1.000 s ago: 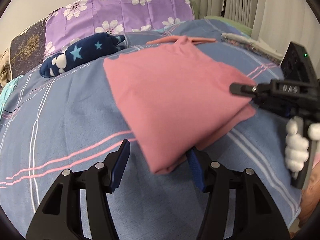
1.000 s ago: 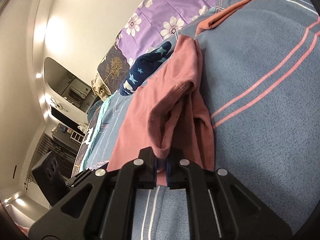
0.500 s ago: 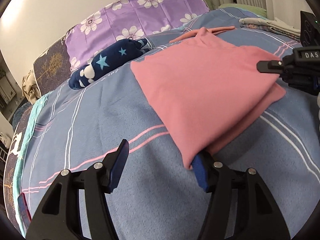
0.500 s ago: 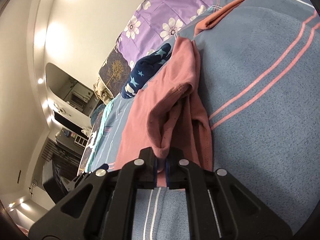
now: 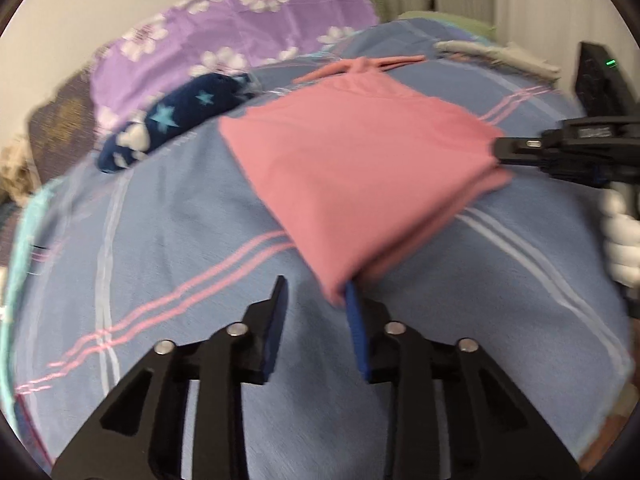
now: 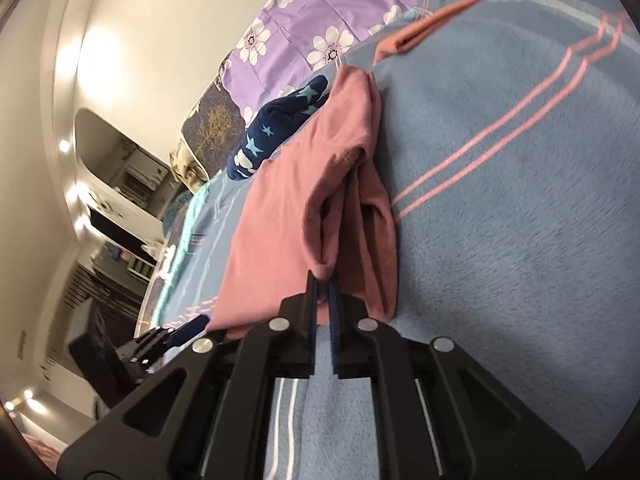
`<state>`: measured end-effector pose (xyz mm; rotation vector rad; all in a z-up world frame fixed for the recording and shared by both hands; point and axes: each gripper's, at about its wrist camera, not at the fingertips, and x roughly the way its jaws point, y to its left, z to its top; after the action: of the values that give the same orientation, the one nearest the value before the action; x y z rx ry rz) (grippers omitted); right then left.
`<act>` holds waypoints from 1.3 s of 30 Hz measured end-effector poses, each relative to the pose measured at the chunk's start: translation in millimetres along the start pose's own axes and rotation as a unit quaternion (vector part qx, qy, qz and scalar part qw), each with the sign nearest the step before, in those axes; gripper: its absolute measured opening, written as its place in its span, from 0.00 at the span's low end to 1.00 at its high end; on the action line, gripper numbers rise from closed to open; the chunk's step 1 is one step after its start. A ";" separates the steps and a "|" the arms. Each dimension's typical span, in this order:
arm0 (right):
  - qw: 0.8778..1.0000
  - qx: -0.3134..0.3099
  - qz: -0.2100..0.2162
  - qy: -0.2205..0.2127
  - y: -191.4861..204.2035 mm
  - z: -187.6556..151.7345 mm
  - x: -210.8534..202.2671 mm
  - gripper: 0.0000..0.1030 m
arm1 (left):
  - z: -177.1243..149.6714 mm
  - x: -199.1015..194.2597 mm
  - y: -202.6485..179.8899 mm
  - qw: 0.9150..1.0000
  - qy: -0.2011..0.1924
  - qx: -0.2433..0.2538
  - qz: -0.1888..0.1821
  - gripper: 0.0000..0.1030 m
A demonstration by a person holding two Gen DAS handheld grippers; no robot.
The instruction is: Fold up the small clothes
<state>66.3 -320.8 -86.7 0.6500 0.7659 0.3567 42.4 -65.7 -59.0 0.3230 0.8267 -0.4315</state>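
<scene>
A pink garment (image 5: 352, 168) lies folded over on the blue blanket (image 5: 168, 248). My left gripper (image 5: 316, 292) is open, its jaws partly drawn together, with the garment's near corner touching the right finger. My right gripper (image 6: 323, 280) has its jaws nearly together, a narrow gap between them, and the tip of a pink fold (image 6: 320, 200) sits at that gap. The right gripper also shows in the left wrist view (image 5: 500, 148) at the garment's right edge. The left gripper's blue fingertip (image 6: 192, 326) shows in the right wrist view.
A navy star-patterned cloth (image 5: 176, 120) lies beyond the garment, by a purple flowered pillow (image 5: 240, 36). An orange-pink strip of cloth (image 6: 432, 20) lies further back. Folded pale clothes (image 5: 496, 56) sit at the far right. The bed edge is at left.
My left gripper's jaws have come closer together and drawn back to the garment's near corner. My right gripper's jaws have parted slightly, and the pink fold now sits only at their tips.
</scene>
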 end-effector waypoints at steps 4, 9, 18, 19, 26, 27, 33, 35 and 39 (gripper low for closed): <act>0.996 -0.049 -0.054 -0.051 19.6 10.4 -22.2 0.09 | 8.3 -22.4 1.8 0.997 -0.015 -0.018 -0.071 0.15; 0.995 -0.091 -0.027 -0.041 43.6 17.2 -7.6 0.09 | 39.2 -11.5 -0.1 0.994 -0.063 -0.026 -0.082 0.15; 0.988 -0.071 -0.135 0.022 8.6 -3.5 32.6 0.00 | 24.0 49.6 -7.1 0.993 0.000 -0.046 -0.112 0.18; 0.986 -0.082 -0.143 0.022 11.6 -5.6 34.1 0.00 | 23.7 50.8 -6.4 0.992 0.001 -0.049 -0.115 0.18; 0.985 -0.090 -0.148 0.024 12.9 -7.5 31.3 0.00 | 20.0 48.2 -4.0 0.992 -0.004 -0.051 -0.112 0.19; 0.983 -0.096 -0.154 0.023 14.8 -8.9 32.9 0.00 | 20.9 46.6 -4.0 0.993 -0.006 -0.054 -0.109 0.19; 0.968 -0.155 -0.198 0.005 45.0 -10.4 29.0 0.06 | 38.3 22.9 11.1 0.991 -0.059 -0.075 -0.093 0.18; 0.964 -0.173 -0.200 -0.008 55.0 -7.8 24.4 0.06 | 45.2 20.6 17.0 0.991 -0.069 -0.078 -0.085 0.18; 0.959 -0.198 -0.201 -0.023 69.0 0.0 23.8 0.06 | 50.8 32.6 22.3 0.992 -0.058 -0.083 -0.071 0.19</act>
<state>77.9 -256.7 -53.8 0.1168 0.7358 0.1138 105.0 -76.5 -49.1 0.0840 0.7689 -0.5056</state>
